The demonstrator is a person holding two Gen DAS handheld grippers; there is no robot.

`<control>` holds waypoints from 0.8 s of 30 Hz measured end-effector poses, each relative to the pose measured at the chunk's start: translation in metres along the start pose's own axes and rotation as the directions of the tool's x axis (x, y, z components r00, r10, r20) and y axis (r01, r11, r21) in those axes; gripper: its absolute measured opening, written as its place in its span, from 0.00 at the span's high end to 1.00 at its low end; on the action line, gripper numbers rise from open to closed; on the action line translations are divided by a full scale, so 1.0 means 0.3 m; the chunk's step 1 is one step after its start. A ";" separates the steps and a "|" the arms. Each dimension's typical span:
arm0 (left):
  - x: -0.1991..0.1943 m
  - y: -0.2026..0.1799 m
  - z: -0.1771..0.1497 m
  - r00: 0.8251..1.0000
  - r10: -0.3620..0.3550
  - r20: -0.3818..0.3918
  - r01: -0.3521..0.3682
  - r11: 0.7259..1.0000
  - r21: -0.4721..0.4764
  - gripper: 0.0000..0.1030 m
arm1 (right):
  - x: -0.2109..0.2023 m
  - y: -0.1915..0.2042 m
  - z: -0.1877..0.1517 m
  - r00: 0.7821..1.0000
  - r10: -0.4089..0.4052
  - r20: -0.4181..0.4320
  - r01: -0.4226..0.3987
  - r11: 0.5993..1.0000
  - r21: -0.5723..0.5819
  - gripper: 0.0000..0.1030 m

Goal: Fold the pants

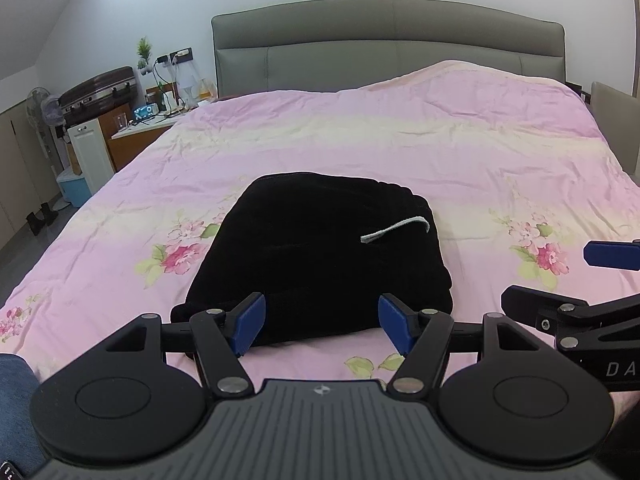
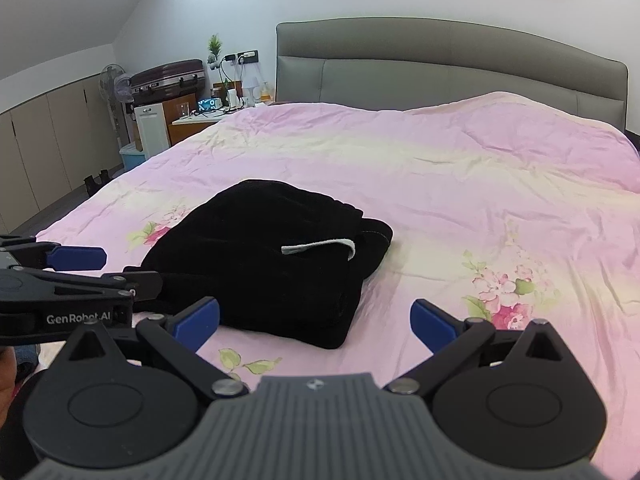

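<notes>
Pants (image 1: 320,256), black, soft and thick-looking, lie folded in a compact bundle on the pink floral bedspread (image 1: 440,140), likely limp and best pinched at the near folded edge, with left gripper (image 1: 320,326) and right gripper (image 2: 316,326) both spread wide and empty.

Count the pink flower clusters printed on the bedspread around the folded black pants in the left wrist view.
3. One flower cluster lies left of the black pants, one right of them, and one at the bedspread's far left edge. The pants or grippers may hide others.
</notes>
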State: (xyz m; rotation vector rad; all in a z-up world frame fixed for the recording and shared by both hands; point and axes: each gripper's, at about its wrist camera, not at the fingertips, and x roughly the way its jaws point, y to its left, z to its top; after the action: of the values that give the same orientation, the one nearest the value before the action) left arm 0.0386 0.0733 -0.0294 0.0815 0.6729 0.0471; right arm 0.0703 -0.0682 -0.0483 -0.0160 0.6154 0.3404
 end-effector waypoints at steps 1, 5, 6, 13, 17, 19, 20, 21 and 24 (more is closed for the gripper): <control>0.001 -0.001 -0.001 1.000 -0.002 -0.004 0.002 1.000 -0.002 0.26 | 0.002 -0.002 -0.001 1.000 -0.002 -0.004 0.002 1.000 0.002 0.05; -0.004 0.003 -0.002 1.000 -0.002 -0.011 0.001 1.000 -0.013 0.26 | -0.004 -0.016 -0.007 1.000 -0.006 -0.007 0.007 1.000 0.022 0.05; -0.005 0.001 -0.003 1.000 0.000 -0.013 0.000 1.000 -0.013 0.26 | -0.006 -0.019 -0.008 1.000 -0.007 -0.007 0.007 1.000 0.026 0.05; -0.025 -0.009 0.004 1.000 0.002 -0.003 -0.002 1.000 -0.010 0.26 | -0.031 -0.032 -0.012 1.000 -0.006 0.005 0.006 1.000 0.026 0.05; -0.030 -0.010 0.005 1.000 0.004 -0.002 -0.004 1.000 -0.011 0.26 | -0.042 -0.042 -0.014 1.000 -0.009 0.012 0.009 1.000 0.028 0.05; -0.033 -0.010 0.007 1.000 0.002 -0.003 -0.002 1.000 -0.013 0.26 | -0.046 -0.046 -0.013 1.000 -0.010 0.016 0.010 0.999 0.030 0.05; -0.036 -0.012 0.008 1.000 0.001 -0.003 -0.001 1.000 -0.013 0.26 | -0.049 -0.047 -0.013 1.000 -0.011 0.018 0.010 0.999 0.031 0.05; -0.037 -0.015 0.009 1.000 0.002 -0.003 -0.002 1.000 -0.013 0.26 | -0.050 -0.048 -0.013 1.000 -0.011 0.019 0.011 0.999 0.032 0.05; -0.039 -0.014 0.010 1.000 0.003 -0.003 -0.003 1.000 -0.013 0.26 | -0.055 -0.044 -0.015 1.000 -0.011 0.022 0.010 0.999 0.030 0.05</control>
State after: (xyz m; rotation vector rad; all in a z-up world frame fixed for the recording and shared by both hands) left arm 0.0314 0.0682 -0.0204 0.0695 0.6752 0.0542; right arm 0.0593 -0.0861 -0.0438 0.0135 0.5983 0.3208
